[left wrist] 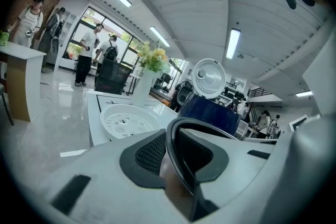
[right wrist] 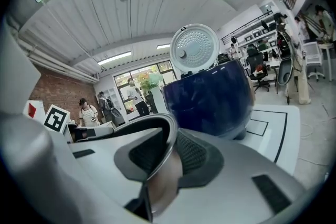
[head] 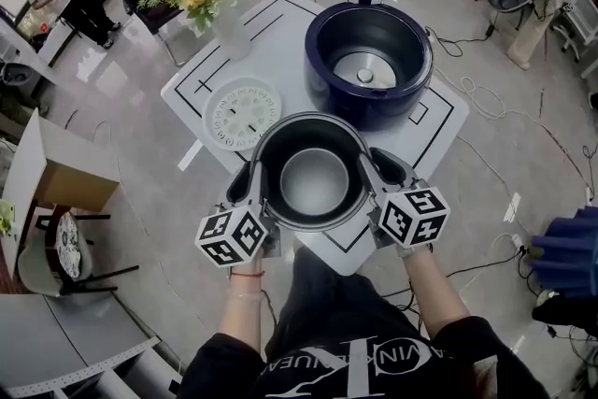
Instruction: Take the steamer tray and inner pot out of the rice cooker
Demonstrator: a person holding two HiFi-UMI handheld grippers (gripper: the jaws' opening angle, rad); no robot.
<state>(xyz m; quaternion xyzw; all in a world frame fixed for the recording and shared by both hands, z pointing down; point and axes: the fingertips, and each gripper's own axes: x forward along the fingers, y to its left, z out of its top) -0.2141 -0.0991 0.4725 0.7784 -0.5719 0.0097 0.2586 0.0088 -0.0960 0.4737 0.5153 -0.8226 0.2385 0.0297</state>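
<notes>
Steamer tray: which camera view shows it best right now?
The head view: the steamer tray lies whole on the white table, seen from above, holes and all. The left gripper view shows the tray only at a shallow angle, farther off. The right gripper view does not show it.

Black short-sleeved T-shirt (head: 346,360) with white lettering; thin red band (head: 246,274) on the left wrist. Grey left claw (head: 252,190) and right claw (head: 376,175) carry black mesh pads (left wrist: 152,153) and white cubes (head: 232,236) of black square markers.
</notes>
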